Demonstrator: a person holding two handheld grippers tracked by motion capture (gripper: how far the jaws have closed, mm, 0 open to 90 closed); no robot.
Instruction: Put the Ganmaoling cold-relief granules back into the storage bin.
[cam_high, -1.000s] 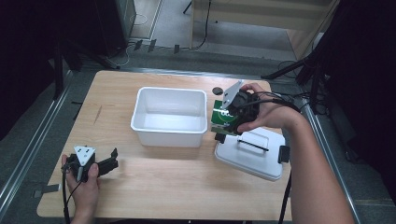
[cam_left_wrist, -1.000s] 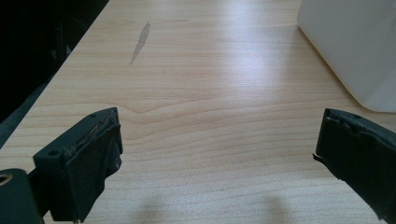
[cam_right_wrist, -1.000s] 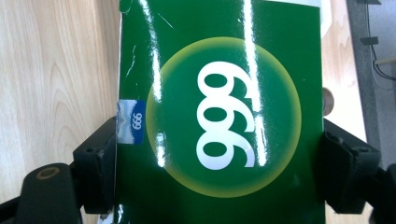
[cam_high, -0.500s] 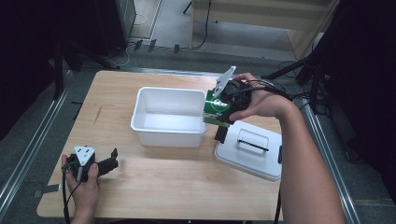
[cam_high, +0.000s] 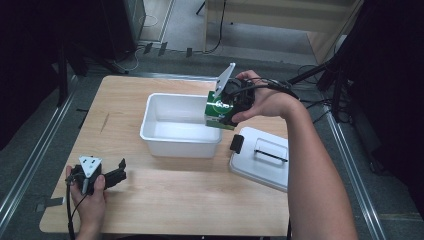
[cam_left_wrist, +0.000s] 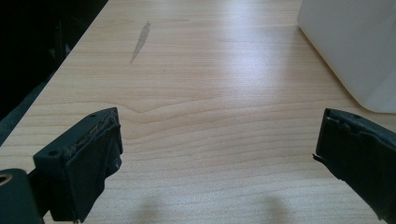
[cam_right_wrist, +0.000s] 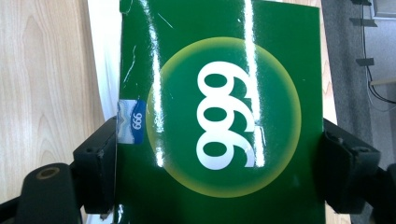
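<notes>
Box (cam_high: 218, 111), green with "999" on it, is clamped between the jaws of our right gripper (cam_high: 231, 102), and we hold it above the right edge of the white bin (cam_high: 180, 142). Our left gripper (cam_high: 102, 176) rests on the table (cam_high: 200, 200) near the front left corner, jaws wide apart. A white lid (cam_high: 262, 157) lies right of the bin.

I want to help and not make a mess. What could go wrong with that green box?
The green box hangs over the white bin's right rim, so it might catch there and tip outside. The right gripper pinches only its side edges; the glossy card could slip. The lid lies close by and could get bumped.
</notes>
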